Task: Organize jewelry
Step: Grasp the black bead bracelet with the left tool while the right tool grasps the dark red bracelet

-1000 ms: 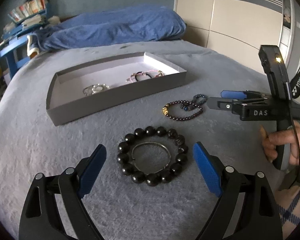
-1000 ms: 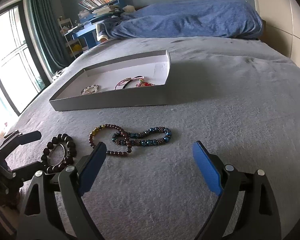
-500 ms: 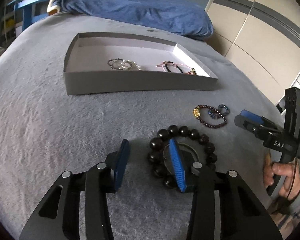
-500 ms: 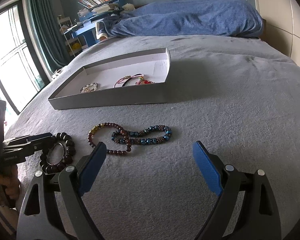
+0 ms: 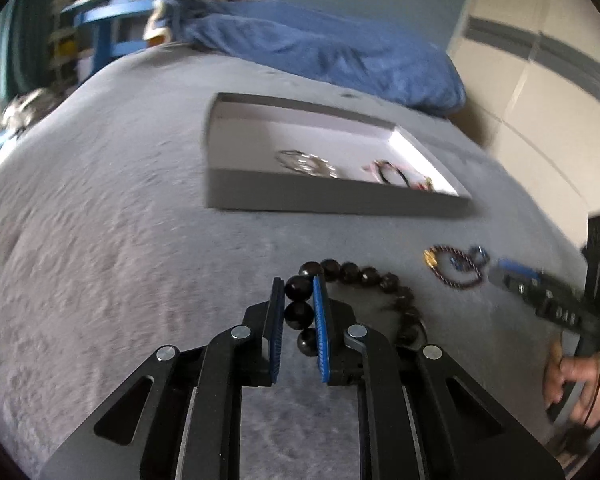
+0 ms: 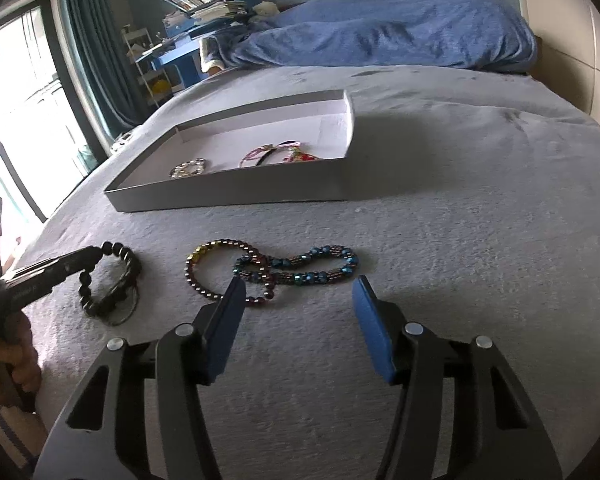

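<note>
Black beads of the big bracelet (image 5: 364,280) are pinched between the blue pads of the left tongs (image 5: 298,312), low over the grey bed (image 5: 100,240). The grey tray (image 5: 332,200) is seen straight ahead, farther away. To the right, the dark red bracelet (image 6: 220,272) and the blue bracelet (image 6: 312,266) are crossed, just beyond the wide-open, empty right tongs (image 6: 300,320).

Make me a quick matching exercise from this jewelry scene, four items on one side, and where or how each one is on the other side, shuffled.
Things:
1. large black bead bracelet
2. blue bead bracelet
3. silver bracelet
4. right gripper

States:
A. open, holding nothing
B. inside the grey cardboard tray
C. clamped in the left gripper fingers
D. on the grey bedspread, linked with the dark red bead bracelet

Pairs: 1-C, 2-D, 3-B, 4-A
</note>
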Motion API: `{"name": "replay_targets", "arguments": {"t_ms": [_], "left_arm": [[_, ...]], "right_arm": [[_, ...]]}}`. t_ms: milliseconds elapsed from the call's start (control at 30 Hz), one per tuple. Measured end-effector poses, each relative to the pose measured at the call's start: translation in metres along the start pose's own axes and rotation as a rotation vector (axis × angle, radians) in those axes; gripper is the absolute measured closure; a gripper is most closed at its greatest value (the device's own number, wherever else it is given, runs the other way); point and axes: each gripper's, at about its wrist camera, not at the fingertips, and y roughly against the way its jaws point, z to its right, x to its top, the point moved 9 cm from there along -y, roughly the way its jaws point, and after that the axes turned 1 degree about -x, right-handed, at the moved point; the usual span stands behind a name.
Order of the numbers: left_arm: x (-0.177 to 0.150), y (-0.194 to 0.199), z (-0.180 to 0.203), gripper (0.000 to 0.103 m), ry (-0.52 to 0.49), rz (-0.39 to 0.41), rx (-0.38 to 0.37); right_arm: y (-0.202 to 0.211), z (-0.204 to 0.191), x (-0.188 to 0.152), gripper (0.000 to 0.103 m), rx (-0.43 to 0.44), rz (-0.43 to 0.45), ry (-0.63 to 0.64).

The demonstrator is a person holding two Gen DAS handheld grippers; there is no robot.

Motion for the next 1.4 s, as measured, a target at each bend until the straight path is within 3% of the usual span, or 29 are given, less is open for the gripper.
{"name": "replay_targets", "arguments": {"t_ms": [133, 400, 500, 567, 667, 1000, 1033, 1400], "left_arm": [[-0.003, -0.006, -0.006, 0.088, 0.034, -0.031, -0.010], [-0.009, -0.018, -0.001, 0.086, 0.023, -0.092, -0.018], [-0.011, -0.020, 0.001, 0.085, 0.011, -0.108, -0.006], [-0.012, -0.022, 0.002, 0.085, 0.001, -0.113, 0.003], [-0.013, -0.024, 0.002, 0.084, -0.005, -0.116, 0.008], [-0.013, -0.026, 0.005, 0.085, -0.034, -0.118, 0.022], [-0.012, -0.025, 0.005, 0.088, -0.033, -0.113, 0.009], [0.016, 0.004, 0.035, 0.088, -0.119, -0.017, -0.086]], "right_arm": [[-0.012, -0.004, -0.003, 0.057, 0.046, -0.060, -0.022], [-0.021, -0.008, -0.002, 0.058, 0.101, -0.082, -0.068], [-0.023, -0.013, -0.003, 0.065, 0.118, -0.089, -0.060], [-0.023, -0.019, -0.004, 0.082, 0.139, -0.094, -0.044], [-0.022, -0.032, -0.006, 0.097, 0.169, -0.098, -0.012], [-0.005, -0.047, -0.004, 0.097, 0.179, -0.035, 0.052], [-0.002, -0.047, -0.002, 0.097, 0.181, -0.027, 0.051], [0.016, -0.051, 0.025, 0.097, 0.196, 0.036, 0.064]]}}
